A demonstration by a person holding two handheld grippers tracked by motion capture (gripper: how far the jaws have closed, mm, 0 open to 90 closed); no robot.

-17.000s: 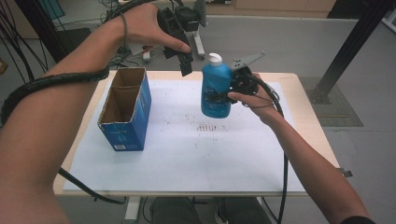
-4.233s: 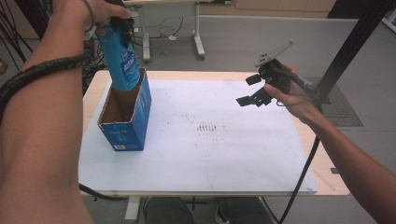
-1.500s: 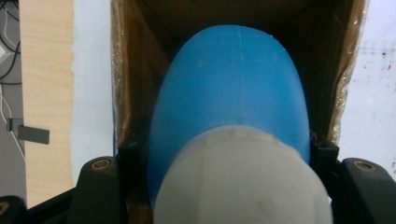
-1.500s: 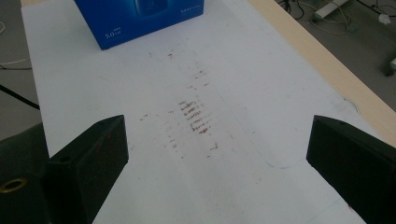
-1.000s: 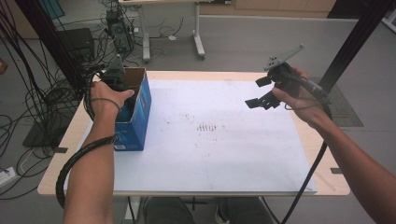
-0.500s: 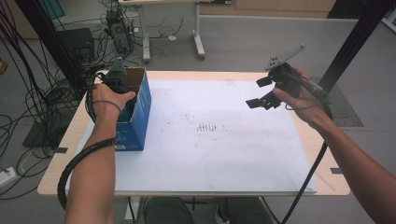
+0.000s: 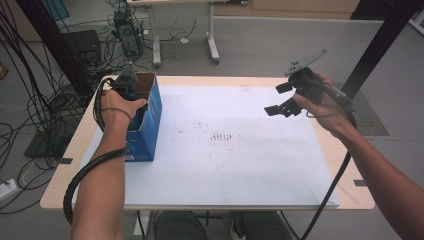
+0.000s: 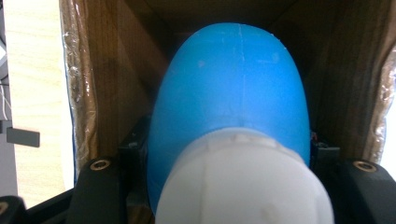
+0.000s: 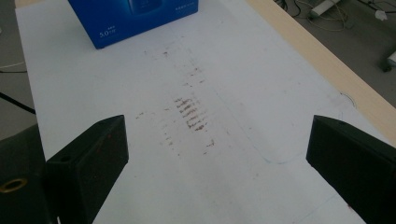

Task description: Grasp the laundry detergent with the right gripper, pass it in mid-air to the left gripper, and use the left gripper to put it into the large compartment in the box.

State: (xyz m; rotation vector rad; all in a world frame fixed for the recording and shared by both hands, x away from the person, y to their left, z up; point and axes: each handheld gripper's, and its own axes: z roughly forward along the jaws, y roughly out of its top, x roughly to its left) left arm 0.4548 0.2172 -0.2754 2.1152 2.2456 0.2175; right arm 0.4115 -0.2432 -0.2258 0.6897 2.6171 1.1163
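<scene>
Grasping the blue bottle [image 8: 233, 93] just below its white cap [image 8: 245, 182], the left hand-held gripper [image 7: 126, 84] holds it down inside the open blue box [image 7: 145, 130] at the bench's [image 7: 345, 150] left edge. Well apart, the right hand-held gripper [image 7: 285, 102] hangs released, jaws spread, over the stained white sheet [image 7: 230, 150].

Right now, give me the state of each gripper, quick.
Left gripper: shut on the blue bottle, down inside the box.
Right gripper: open, holding nothing, above the white sheet.
</scene>
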